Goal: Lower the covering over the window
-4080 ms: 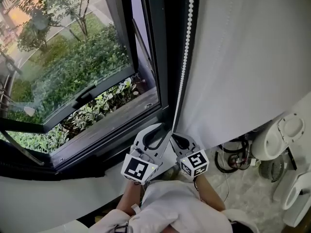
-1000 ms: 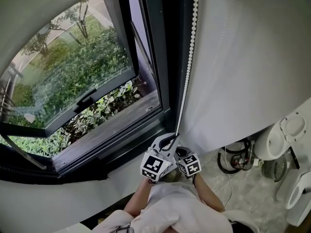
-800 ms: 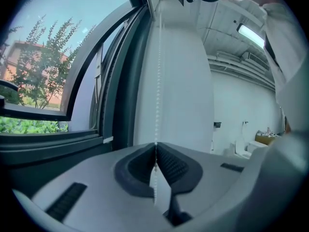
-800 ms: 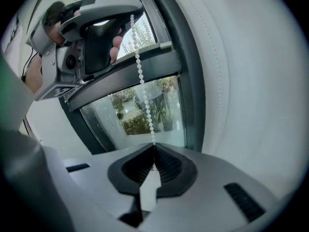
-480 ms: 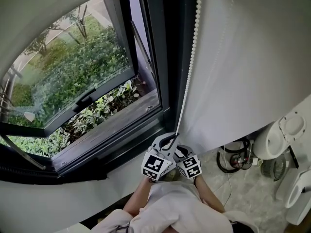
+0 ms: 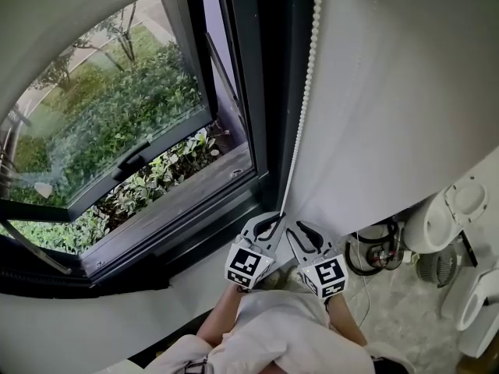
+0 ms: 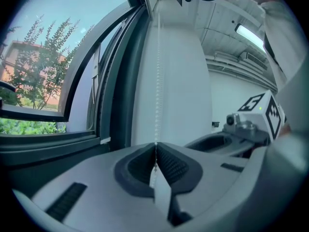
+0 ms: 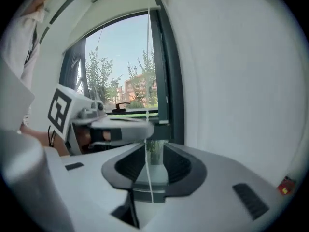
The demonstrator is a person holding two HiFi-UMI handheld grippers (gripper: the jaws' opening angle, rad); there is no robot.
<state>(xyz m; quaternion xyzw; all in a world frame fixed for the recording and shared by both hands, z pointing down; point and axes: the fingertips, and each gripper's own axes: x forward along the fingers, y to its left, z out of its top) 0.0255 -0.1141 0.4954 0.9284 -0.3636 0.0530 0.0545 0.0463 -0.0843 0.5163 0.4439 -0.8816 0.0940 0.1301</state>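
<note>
Pinched the bead chain [image 6: 306, 76] in the closed left gripper [image 7: 155, 151] beside the window [image 6: 117, 115]. Had just been opening the right gripper [image 8: 150, 153] wide, jaws around the chain without touching. Saw the white blind [image 6: 78, 6] across only the upper glass.

White roller blind [image 6: 62, 6] partly lowered; bead chain [image 6: 309, 53] hangs straight.
</note>
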